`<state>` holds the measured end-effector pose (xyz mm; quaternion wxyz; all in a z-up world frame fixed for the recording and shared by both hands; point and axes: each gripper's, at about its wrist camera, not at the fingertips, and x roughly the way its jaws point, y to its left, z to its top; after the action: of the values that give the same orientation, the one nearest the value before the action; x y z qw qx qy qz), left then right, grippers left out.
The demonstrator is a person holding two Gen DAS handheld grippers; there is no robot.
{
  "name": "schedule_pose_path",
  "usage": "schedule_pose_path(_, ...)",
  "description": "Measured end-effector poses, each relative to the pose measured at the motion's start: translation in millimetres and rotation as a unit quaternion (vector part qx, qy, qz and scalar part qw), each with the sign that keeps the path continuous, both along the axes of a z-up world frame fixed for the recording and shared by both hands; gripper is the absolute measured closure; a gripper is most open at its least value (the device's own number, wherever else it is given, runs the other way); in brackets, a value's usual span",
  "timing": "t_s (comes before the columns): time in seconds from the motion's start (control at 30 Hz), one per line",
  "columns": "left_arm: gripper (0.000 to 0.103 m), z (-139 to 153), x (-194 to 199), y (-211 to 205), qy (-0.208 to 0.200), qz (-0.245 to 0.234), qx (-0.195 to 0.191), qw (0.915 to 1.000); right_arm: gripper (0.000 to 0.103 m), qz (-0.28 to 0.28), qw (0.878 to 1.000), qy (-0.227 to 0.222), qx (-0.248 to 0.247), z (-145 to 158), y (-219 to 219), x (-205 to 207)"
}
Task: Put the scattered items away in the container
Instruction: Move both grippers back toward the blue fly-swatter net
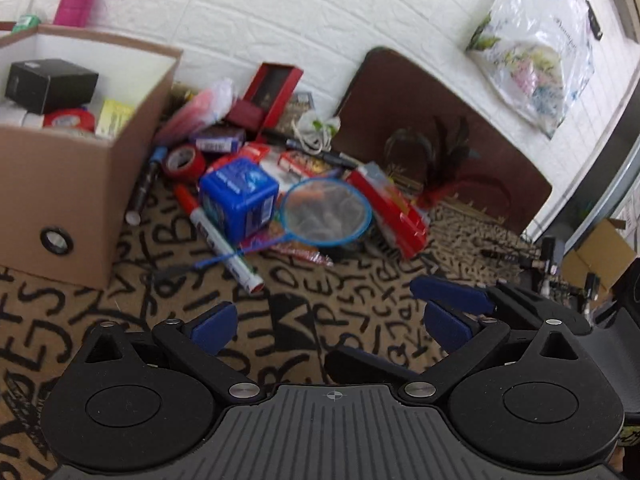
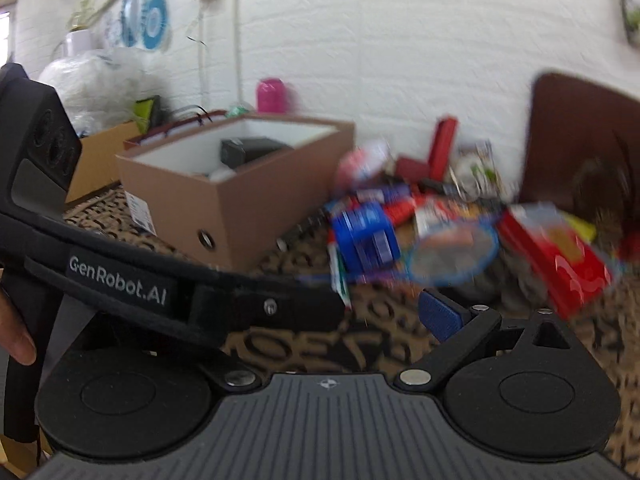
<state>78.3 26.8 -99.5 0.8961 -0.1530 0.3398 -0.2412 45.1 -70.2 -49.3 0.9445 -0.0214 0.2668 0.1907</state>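
The container, a brown cardboard box (image 1: 76, 200) with a white inside and a round metal-ringed hole in its side, stands open at the left on the surface (image 1: 132, 320), which is covered by a tan cloth printed with black letters. Inside it lie a black box (image 1: 50, 84), a red tape roll (image 1: 70, 120) and a yellow packet (image 1: 114, 118). Just beside the box's right wall the scattered items are heaped together: a blue cube-shaped box (image 1: 240, 200) in the middle, a second red tape roll (image 1: 184, 161) behind it, a red-capped white marker (image 1: 224, 240) lying flat in front of it, and a black marker (image 1: 142, 188) against the box wall. A small blue-rimmed net (image 1: 326, 212) lies to the right of the blue cube, its thin handle crossing over the white marker. Further right is a long red package (image 1: 394, 216), and an open red case (image 1: 272, 92) stands at the back near the white brick wall (image 1: 280, 12). A dark brown board (image 1: 420, 112) leans on that wall. The left gripper (image 1: 328, 320) hovers over bare cloth in front of the heap, its blue-padded jaws spread wide and holding nothing. The right gripper (image 2: 384, 312) is alongside it; only one of its blue fingers (image 2: 440, 316) shows in its own blurred view, the other side being hidden behind the left device, so its opening cannot be told.
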Motion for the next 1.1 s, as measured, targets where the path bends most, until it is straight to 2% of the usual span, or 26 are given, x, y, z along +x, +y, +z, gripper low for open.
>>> schedule_pose_path(0.13, 0.002, 5, 22, -4, -0.015, 0.001, 0.033, 0.9993, 0.01, -0.008, 1.0, 0.015, -0.026, -17, -4, 7)
schedule_pose_path(0.23, 0.003, 10, 37, -3, -0.03, 0.007, 0.061, 0.9976, 0.013, -0.038, 0.997, 0.017, -0.059, -21, -12, 19)
schedule_pose_path(0.37, 0.006, -1, 43, 2, -0.019, 0.025, 0.054, 0.998, 0.02, -0.086, 0.995, 0.036, -0.022, -24, -40, 34)
schedule_pose_path(0.5, 0.006, -11, 57, -6, -0.02, 0.032, 0.081, 0.996, 0.027, -0.111, 0.993, 0.049, 0.002, -24, -59, 50)
schedule_pose_path(0.77, 0.019, -27, 72, 0, 0.01, 0.027, 0.101, 0.9945, 0.042, -0.111, 0.992, 0.05, 0.025, -20, -63, 84)
schedule_pose_path(0.87, 0.021, -35, 70, 9, 0.027, 0.033, 0.082, 0.9957, 0.046, -0.11, 0.991, 0.061, 0.05, -22, -65, 97)
schedule_pose_path(0.97, 0.025, -37, 69, 15, 0.023, 0.031, 0.073, 0.9966, 0.053, -0.11, 0.989, 0.069, 0.069, -25, -66, 106)
schedule_pose_path(1.0, 0.027, -37, 69, 15, 0.024, 0.031, 0.077, 0.9962, 0.055, -0.112, 0.988, 0.071, 0.073, -26, -66, 109)
schedule_pose_path(1.07, 0.034, -36, 69, 12, 0.022, 0.029, 0.096, 0.9947, 0.067, -0.118, 0.986, 0.078, 0.088, -28, -67, 116)
schedule_pose_path(1.1, 0.043, -35, 69, 11, 0.021, 0.029, 0.108, 0.9935, 0.072, -0.121, 0.984, 0.084, 0.098, -29, -69, 118)
